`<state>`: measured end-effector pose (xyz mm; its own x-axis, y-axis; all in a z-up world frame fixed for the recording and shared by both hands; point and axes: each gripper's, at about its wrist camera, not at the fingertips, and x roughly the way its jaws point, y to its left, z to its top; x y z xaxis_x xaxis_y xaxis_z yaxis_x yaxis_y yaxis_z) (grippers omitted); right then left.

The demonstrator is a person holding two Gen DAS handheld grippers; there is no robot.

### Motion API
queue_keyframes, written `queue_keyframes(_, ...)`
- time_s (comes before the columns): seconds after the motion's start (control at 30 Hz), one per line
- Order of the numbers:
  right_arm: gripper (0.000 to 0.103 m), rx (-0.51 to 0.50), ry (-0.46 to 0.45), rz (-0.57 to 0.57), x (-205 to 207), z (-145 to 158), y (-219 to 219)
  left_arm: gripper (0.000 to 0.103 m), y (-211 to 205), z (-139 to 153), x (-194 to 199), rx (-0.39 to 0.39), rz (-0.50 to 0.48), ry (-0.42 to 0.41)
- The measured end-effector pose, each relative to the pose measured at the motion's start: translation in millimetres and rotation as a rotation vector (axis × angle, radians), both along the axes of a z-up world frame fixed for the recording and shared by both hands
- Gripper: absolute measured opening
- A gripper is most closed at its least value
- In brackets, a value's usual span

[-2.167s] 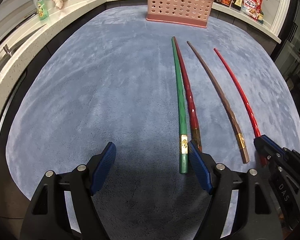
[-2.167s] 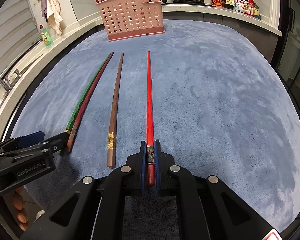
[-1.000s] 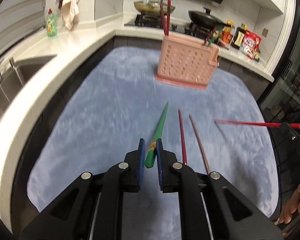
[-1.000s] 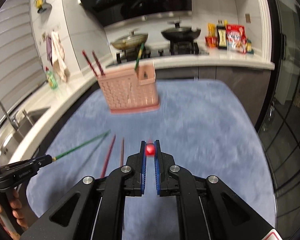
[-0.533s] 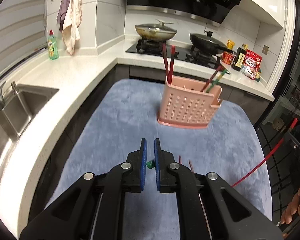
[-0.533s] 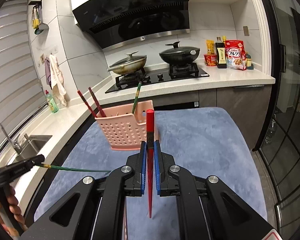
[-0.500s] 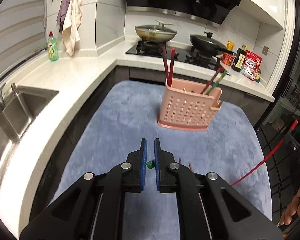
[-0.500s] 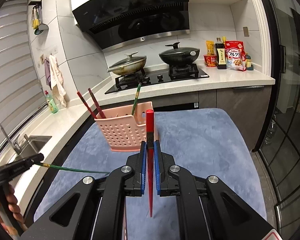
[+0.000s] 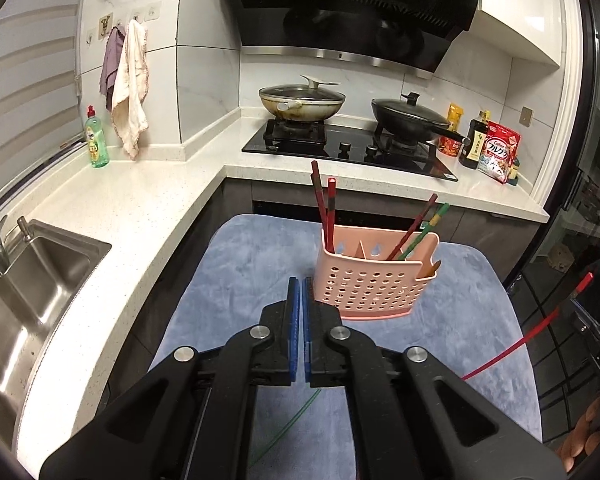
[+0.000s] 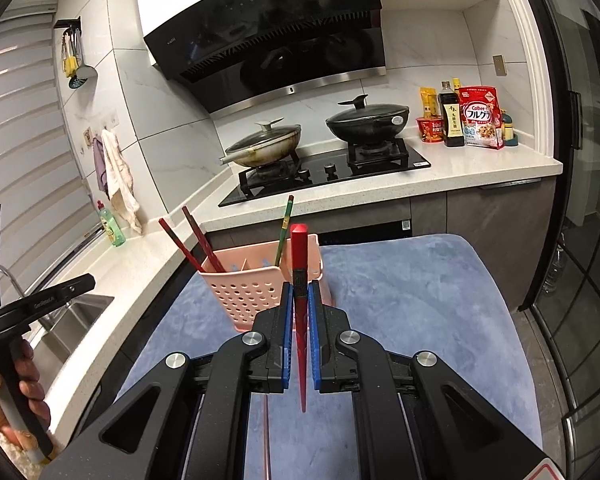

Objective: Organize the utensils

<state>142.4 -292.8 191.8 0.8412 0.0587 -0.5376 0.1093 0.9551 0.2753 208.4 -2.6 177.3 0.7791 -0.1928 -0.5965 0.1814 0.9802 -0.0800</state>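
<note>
My left gripper [image 9: 301, 292] hovers above the blue-grey mat [image 9: 240, 264], just short of the pink perforated basket [image 9: 374, 280]. Its jaws are closing and stand pad to pad, with nothing showing between them. A thin green chopstick shaft [image 9: 296, 416] slants below the jaws; whether it is held is hidden. My right gripper [image 10: 299, 288] is shut on a red chopstick [image 10: 300, 248] that stands nearly upright, thick end up, in front of the basket [image 10: 244, 292]. The left wrist view shows that red chopstick [image 9: 540, 328] at the right. The basket holds several chopsticks.
A steel sink [image 9: 28, 280] lies at the left in the white counter. Behind the mat is a hob with two lidded pans [image 9: 300, 98]. A soap bottle [image 9: 96, 140] and food packets [image 9: 496, 152] stand on the counter. A hand [image 10: 24, 392] holds the left gripper [image 10: 82, 282]. One chopstick [image 10: 266, 440] lies on the mat.
Both grippers have risen and tipped up, so the basket is now nearer. The green end seen between the left pads is gone and those pads have shut. The red chopstick stays gripped.
</note>
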Motion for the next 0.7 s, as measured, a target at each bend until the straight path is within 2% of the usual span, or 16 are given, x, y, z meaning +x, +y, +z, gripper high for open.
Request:
queue_keyframes(0.1, 0.007, -0.009, -0.003, 0.001, -4.3, 1.2, 3.0, 0.003, 7.4, -8.8, -3.2, -0.008, -0.008, 0.021)
queue_keyframes(0.23, 0.007, -0.013, -0.002, -0.008, -13.9, 2.8, 2.4, 0.004, 22.1, -35.1, -14.3, -0.002, -0.017, 0.065)
queue_keyframes(0.27, 0.007, -0.020, -0.006, -0.013, -18.2, 4.4, 2.5, 0.005, 28.0, -46.1, -19.2, 0.007, -0.024, 0.084)
queue_keyframes(0.33, 0.007, -0.036, -0.012, -0.024, -28.9, 7.8, 3.2, 0.020, 41.9, -72.0, -30.0, 0.027, -0.028, 0.129)
queue_keyframes(0.43, 0.007, -0.043, -0.016, -0.039, -46.4, 11.8, 3.6, 0.030, 63.7, -110.1, -48.8, 0.034, -0.013, 0.187)
queue_keyframes(0.53, 0.007, -0.046, -0.019, -0.052, -60.7, 14.1, 6.4, 0.032, 81.3, -146.1, -66.4, 0.032, 0.001, 0.257)
queue_keyframes(0.7, 0.007, -0.044, -0.008, -0.059, -80.5, 14.1, 14.5, 0.033, 103.3, -188.9, -85.7, 0.012, 0.002, 0.337)
